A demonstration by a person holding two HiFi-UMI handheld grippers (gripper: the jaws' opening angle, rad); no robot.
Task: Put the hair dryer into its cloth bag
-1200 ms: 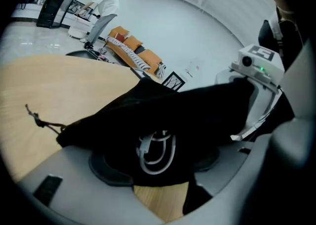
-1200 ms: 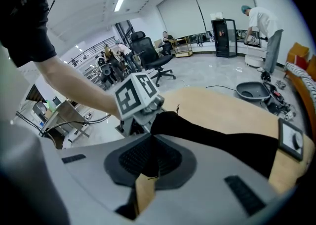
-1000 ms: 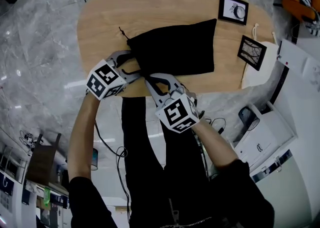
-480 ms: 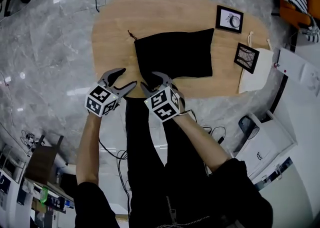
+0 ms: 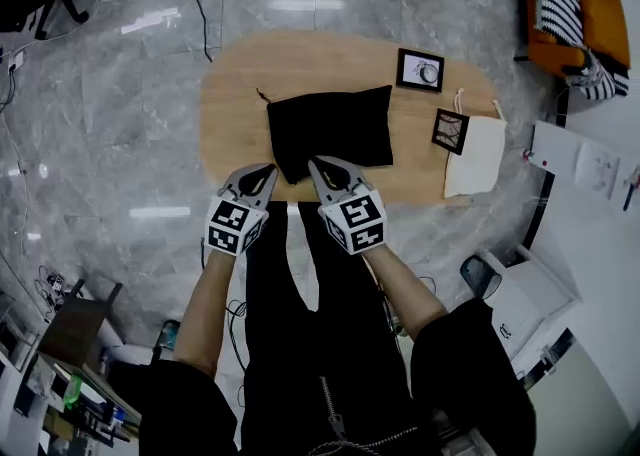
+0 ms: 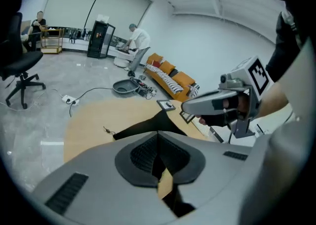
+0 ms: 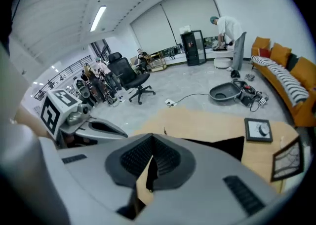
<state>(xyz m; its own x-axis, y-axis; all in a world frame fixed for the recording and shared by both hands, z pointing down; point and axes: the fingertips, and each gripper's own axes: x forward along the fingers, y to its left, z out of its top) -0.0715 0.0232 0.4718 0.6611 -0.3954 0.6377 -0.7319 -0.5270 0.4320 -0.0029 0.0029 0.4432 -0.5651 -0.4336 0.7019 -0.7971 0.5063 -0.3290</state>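
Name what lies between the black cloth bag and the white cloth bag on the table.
A small black picture frame, at the white bag's left edge; the head view shows it.

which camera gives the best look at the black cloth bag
The head view: the black cloth bag lies whole on the wooden table, seen from above. The left gripper view shows only a low, foreshortened strip; the right gripper view shows one corner.
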